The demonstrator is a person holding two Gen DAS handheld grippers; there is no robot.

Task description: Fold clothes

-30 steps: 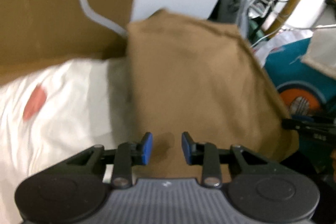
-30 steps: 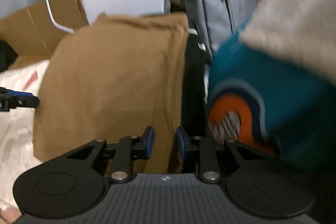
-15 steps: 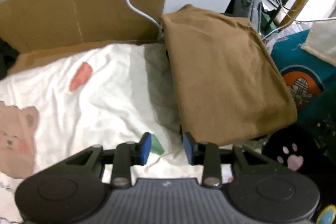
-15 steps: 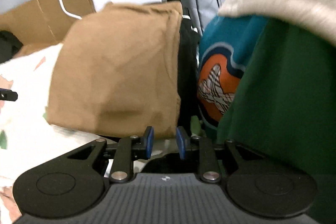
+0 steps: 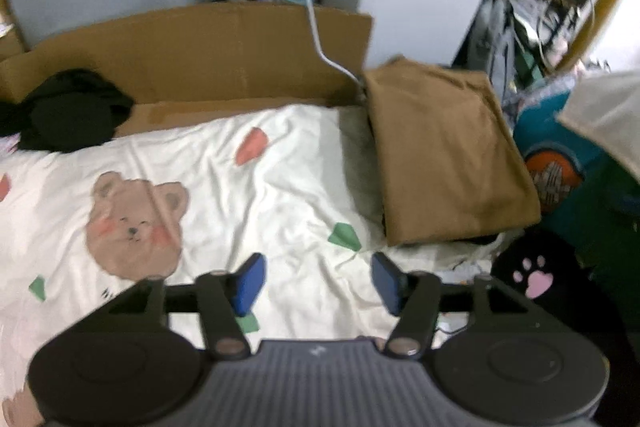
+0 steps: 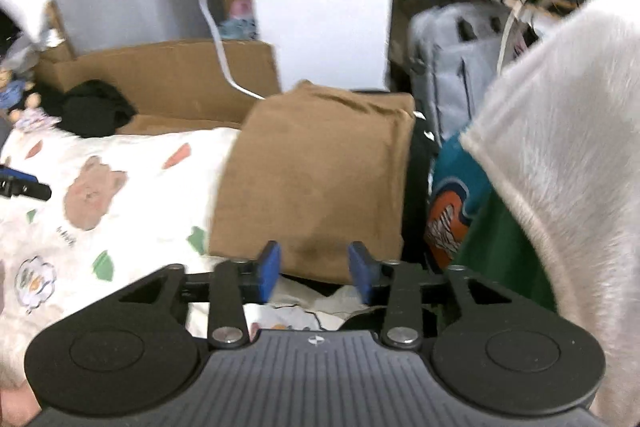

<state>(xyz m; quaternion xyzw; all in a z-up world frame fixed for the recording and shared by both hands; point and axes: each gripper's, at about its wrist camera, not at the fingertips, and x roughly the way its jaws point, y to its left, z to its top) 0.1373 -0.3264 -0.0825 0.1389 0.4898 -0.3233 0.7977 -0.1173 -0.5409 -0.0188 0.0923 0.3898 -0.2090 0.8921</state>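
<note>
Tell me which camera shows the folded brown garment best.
The left wrist view: the folded brown garment lies whole and unblocked on the bear-print sheet. In the right wrist view the right gripper, jaws open, hides its near edge.

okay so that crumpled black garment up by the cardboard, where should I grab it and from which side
Probably take the black garment at its near edge, where it spills off the cardboard onto the bear-print sheet, coming down from above on the sheet side. It lies in a crumpled heap with no flat hem showing, and the cardboard wall blocks the far side. A raised fold on top should pinch easily.
</note>
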